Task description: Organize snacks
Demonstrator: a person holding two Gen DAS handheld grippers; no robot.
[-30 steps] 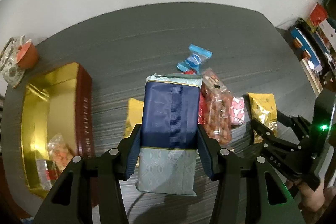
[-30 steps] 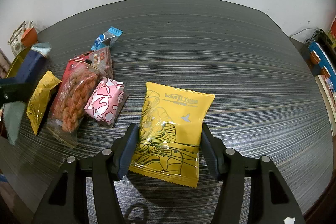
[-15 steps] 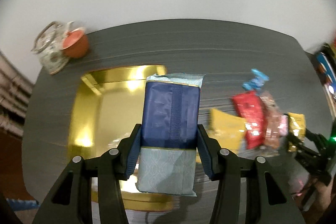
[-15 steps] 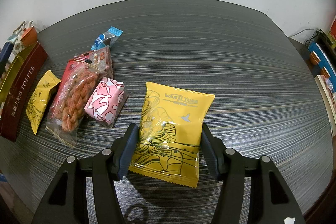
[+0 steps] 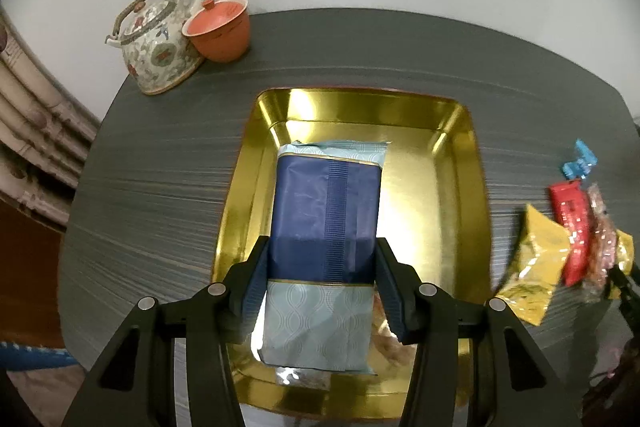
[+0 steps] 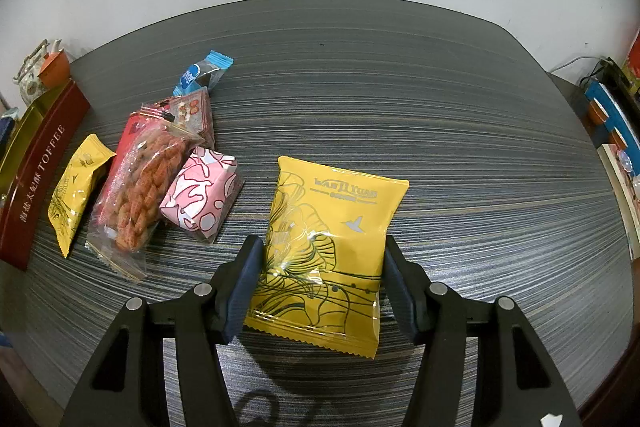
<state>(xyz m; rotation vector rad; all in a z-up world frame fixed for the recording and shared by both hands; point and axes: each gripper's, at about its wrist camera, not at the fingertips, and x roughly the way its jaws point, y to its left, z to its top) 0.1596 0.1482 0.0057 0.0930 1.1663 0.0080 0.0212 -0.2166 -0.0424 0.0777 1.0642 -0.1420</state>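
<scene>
Left wrist view puts my left tongs (image 5: 322, 283) at the lower middle of the frame, clenched on a blue packet (image 5: 325, 223) that I hold above the open gold tin (image 5: 466, 163). Some smaller wrapped snacks show in the tin's bottom under the packet, too hidden to name. A patterned teapot (image 5: 158, 41) and an orange lidded cup (image 5: 218, 27) stand touching each other at the upper left, on the grey table (image 5: 160, 195). At the right edge lies a blurred heap of snacks. In the right wrist view my right tongs (image 6: 324, 281) bracket a large yellow packet (image 6: 332, 239) lying flat on the table; whether the pads press it I cannot tell. To its left lie a pink packet (image 6: 202, 197), a clear bag of twisted snacks (image 6: 138, 187), a small yellow packet (image 6: 76, 193) and a blue candy (image 6: 202, 73), with the tin's red side at the far left.
</scene>
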